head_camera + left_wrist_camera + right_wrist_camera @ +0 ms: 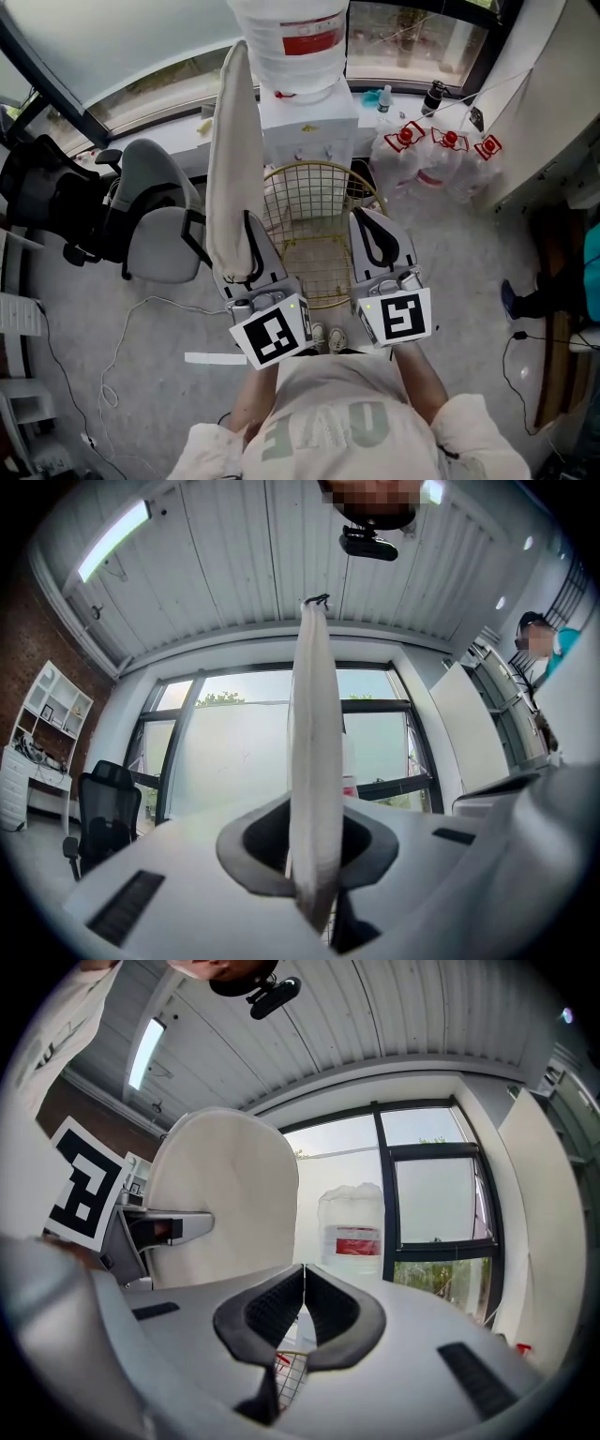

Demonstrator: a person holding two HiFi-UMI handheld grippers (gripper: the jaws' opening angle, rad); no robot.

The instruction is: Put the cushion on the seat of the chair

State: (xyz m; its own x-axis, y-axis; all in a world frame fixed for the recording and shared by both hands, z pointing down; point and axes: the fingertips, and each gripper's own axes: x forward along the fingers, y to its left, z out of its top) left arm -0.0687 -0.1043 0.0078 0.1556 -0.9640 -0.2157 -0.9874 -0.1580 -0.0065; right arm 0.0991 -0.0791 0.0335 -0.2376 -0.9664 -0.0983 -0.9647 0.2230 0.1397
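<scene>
Room narrows ahead: the water cooler [306, 117] stands close behind the wire chair [323, 272]. Your left gripper [247, 251] pinches the thin cream cushion [231, 159] upright, edge-on; your right gripper [377, 236] is closed, empty.

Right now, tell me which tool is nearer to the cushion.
Left. The left tool is clamped on the cushion's lower edge, holding it upright. The right tool, shut and empty, sits beside the cushion without touching it.

Cream flat fabric cushion [231, 159] stands upright and edge-on, left of frame centre, its lower edge pinched in the left gripper [314, 860]. Gold wire-mesh chair [323, 206] sits at centre, just right of the cushion, which is not on the seat.
</scene>
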